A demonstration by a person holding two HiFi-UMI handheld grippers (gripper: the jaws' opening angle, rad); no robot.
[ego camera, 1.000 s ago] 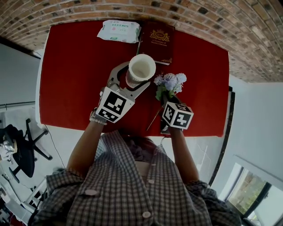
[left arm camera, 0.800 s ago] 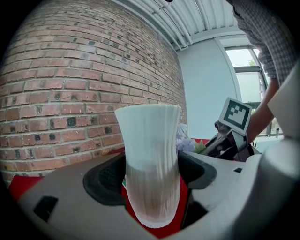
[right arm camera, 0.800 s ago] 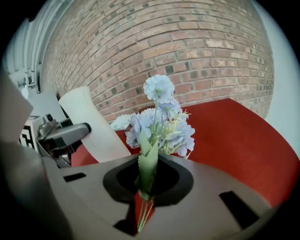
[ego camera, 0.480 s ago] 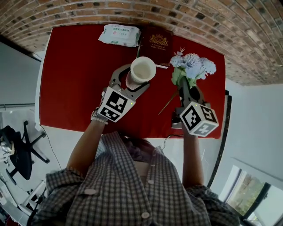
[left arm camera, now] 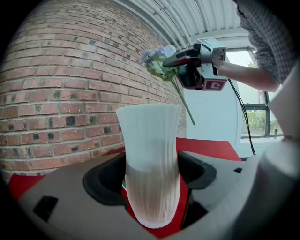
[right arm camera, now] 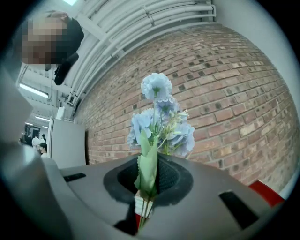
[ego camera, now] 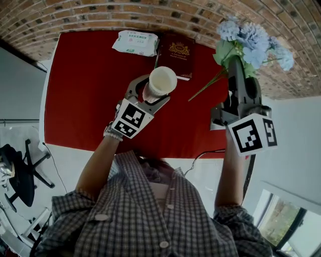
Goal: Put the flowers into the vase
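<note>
While the left gripper (ego camera: pixel 149 94) is clamped on the vase (ego camera: pixel 161 82), both pads against its ribbed white wall, the right gripper (ego camera: pixel 235 64) holds the flowers (ego camera: pixel 253 37) in the air, right of the vase and well apart from it. Its jaws have just been closing and now pinch the green stems and a leaf low down. The pale blue heads point away from the vase, and one thin stem trails back toward it.

Behind the vase lies a white wipes pack (ego camera: pixel 135 42) with green print too small to read. Just right of the pack is a dark red book (ego camera: pixel 175 50) with a gold crest whose lettering I cannot read. In the left gripper view, a red label on the right gripper shows a white mark like a C. All of it sits on a red surface (ego camera: pixel 85 85) against a brick wall (ego camera: pixel 150 12). Nothing stands between flowers and vase.
</note>
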